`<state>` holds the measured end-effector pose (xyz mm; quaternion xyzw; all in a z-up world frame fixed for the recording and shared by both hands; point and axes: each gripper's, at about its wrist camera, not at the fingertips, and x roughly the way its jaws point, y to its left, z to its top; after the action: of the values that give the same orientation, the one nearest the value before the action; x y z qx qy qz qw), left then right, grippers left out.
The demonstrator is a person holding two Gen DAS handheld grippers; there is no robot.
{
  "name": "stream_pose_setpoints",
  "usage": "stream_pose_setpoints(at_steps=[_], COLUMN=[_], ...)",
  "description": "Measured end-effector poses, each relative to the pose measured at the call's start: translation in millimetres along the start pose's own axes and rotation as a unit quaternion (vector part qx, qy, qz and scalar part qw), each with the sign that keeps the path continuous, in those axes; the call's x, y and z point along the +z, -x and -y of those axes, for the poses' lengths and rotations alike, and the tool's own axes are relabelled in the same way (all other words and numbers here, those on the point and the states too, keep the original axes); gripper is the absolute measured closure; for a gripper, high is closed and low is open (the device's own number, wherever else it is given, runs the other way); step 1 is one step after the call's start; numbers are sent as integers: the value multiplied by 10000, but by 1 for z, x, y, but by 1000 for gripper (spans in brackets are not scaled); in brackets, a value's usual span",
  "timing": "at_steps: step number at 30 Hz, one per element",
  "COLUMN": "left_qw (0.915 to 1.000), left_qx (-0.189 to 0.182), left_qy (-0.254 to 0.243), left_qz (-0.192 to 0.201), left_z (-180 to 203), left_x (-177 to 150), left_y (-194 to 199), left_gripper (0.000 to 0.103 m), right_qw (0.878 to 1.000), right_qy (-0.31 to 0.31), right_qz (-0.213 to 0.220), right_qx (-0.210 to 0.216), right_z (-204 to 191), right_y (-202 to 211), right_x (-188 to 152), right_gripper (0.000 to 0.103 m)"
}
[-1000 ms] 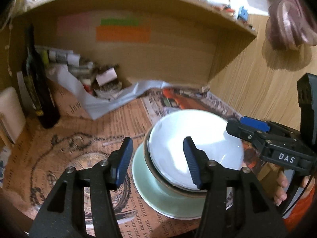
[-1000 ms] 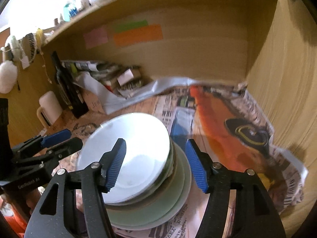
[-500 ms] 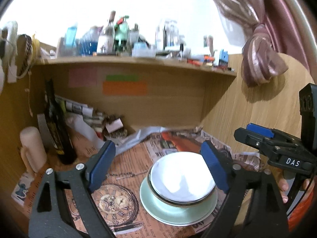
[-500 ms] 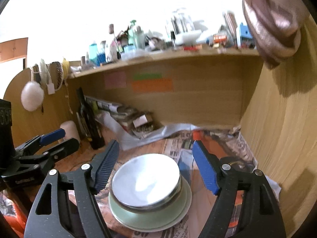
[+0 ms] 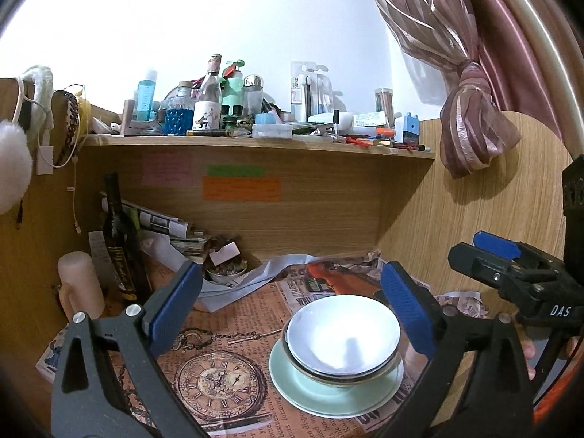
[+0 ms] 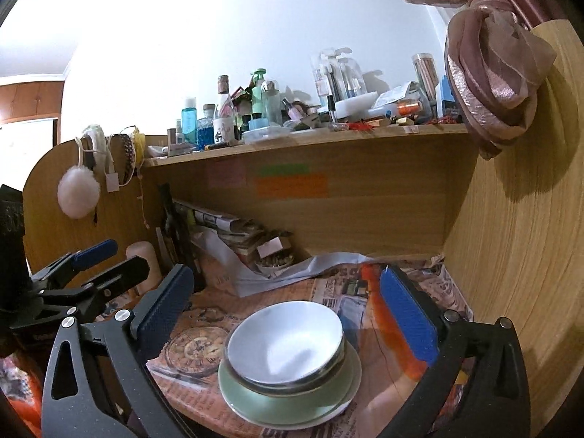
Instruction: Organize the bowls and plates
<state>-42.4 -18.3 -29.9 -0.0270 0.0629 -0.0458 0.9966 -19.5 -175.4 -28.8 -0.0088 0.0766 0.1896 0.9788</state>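
A stack of white bowls (image 5: 343, 343) sits nested on pale green plates (image 5: 328, 398) on the newspaper-covered desk. The same bowls (image 6: 286, 343) and plates (image 6: 292, 405) show in the right wrist view. My left gripper (image 5: 292, 306) is open and empty, held back from and above the stack. My right gripper (image 6: 288, 306) is open and empty, also back from the stack. The right gripper shows at the right in the left wrist view (image 5: 511, 266); the left gripper shows at the left in the right wrist view (image 6: 91, 270).
A dark bottle (image 5: 118, 241) and a cream mug (image 5: 78, 288) stand at the left. Rolled papers and a small bowl (image 5: 224, 273) lie at the back. A cluttered shelf (image 5: 255, 142) hangs above. A wooden side panel (image 6: 511, 255) closes the right. A curtain knot (image 5: 471, 124) hangs there.
Both grippers have drawn back and up from the stacked bowls and opened wider. The stack stays in place on the desk.
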Motion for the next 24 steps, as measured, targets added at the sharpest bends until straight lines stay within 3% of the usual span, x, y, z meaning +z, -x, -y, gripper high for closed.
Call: stream_pose_setpoints(at_steps=[24], left_qw=[10000], left_qx=[-21], left_qy=[-18], left_qz=[14], left_z=[1], left_x=[-5], left_y=[3], left_gripper=[1], right_qw=[9999], right_qy=[-102], right_qz=[61], right_qx=[1], right_z=[0], right_y=[6], right_x=[1], right_gripper=[0])
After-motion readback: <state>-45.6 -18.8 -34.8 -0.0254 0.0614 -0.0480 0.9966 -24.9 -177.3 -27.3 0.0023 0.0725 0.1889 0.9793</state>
